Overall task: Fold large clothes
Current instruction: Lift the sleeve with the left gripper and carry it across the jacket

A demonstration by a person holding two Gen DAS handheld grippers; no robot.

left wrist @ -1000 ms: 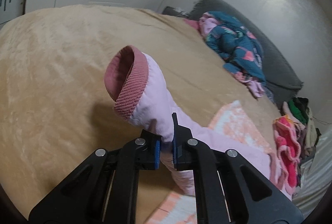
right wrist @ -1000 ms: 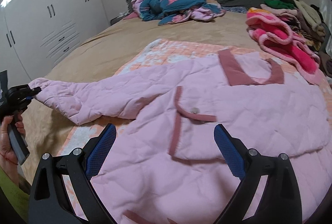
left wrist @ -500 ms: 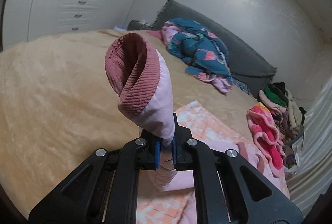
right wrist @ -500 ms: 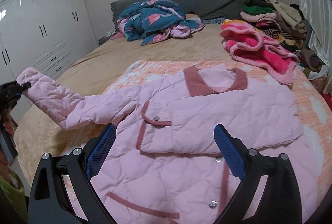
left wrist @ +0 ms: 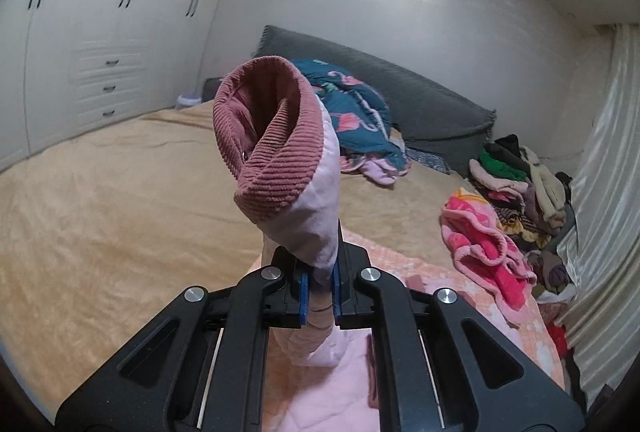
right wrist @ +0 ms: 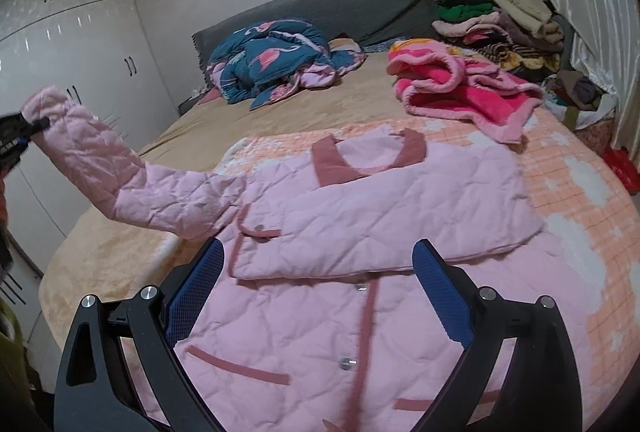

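A pink quilted jacket [right wrist: 360, 232] with dusty-rose trim lies on the bed, its right side folded over the front. My left gripper [left wrist: 319, 292] is shut on the jacket's left sleeve [left wrist: 316, 232]; the ribbed rose cuff [left wrist: 268, 144] stands up above the fingers. In the right wrist view the left gripper [right wrist: 16, 136] holds that sleeve [right wrist: 120, 180] raised off the bed at the far left. My right gripper [right wrist: 316, 296] is open and empty, hovering above the jacket's lower front.
The jacket rests on an orange-and-white checked blanket [right wrist: 580, 200] over a tan bedspread [left wrist: 100, 216]. A teal flamingo-print quilt [right wrist: 276, 60], a bright pink fleece garment [right wrist: 460, 88] and a clothes pile [right wrist: 500, 20] lie further back. White wardrobes [left wrist: 92, 44] stand at the left.
My left gripper has lifted the sleeve higher off the bed, so the cuff stands upright. The right gripper has risen and pulled back, still open.
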